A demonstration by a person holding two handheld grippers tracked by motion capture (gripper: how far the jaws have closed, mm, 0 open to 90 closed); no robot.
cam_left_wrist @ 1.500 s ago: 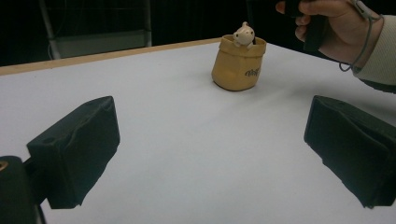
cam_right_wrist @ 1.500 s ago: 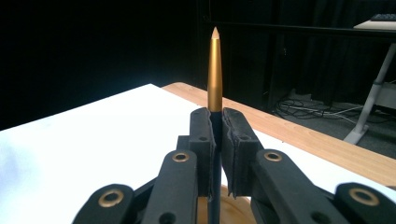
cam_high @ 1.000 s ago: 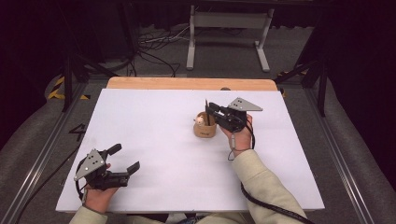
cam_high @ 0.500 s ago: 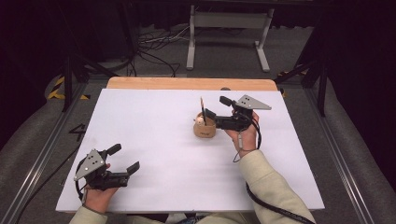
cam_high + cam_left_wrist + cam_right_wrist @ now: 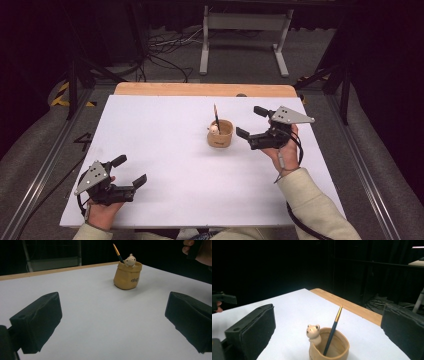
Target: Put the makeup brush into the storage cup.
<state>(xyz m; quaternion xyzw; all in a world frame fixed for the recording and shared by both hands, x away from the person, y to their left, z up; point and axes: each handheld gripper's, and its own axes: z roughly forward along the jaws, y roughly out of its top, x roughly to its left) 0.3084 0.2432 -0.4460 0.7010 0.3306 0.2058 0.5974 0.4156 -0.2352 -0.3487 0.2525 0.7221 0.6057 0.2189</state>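
Jaws wide beside tan pot [image 5: 220,135] with upright pencil [image 5: 216,116] inside

So the pencil [image 5: 216,116] stands in the cup [image 5: 221,134] mid-table, my right gripper [image 5: 251,122] just beside it on the right, my left gripper [image 5: 129,170] well apart near the front-left edge.

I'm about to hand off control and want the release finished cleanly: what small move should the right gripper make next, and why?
Probably back the right gripper a little further from the pot and pause. Its fingers have just been opening, stand wide with nothing between them, and sit clear of the pot. The pencil leans inside the pot beside the small bear figure, so the drop looks done. The left gripper rests open near the table's front edge.
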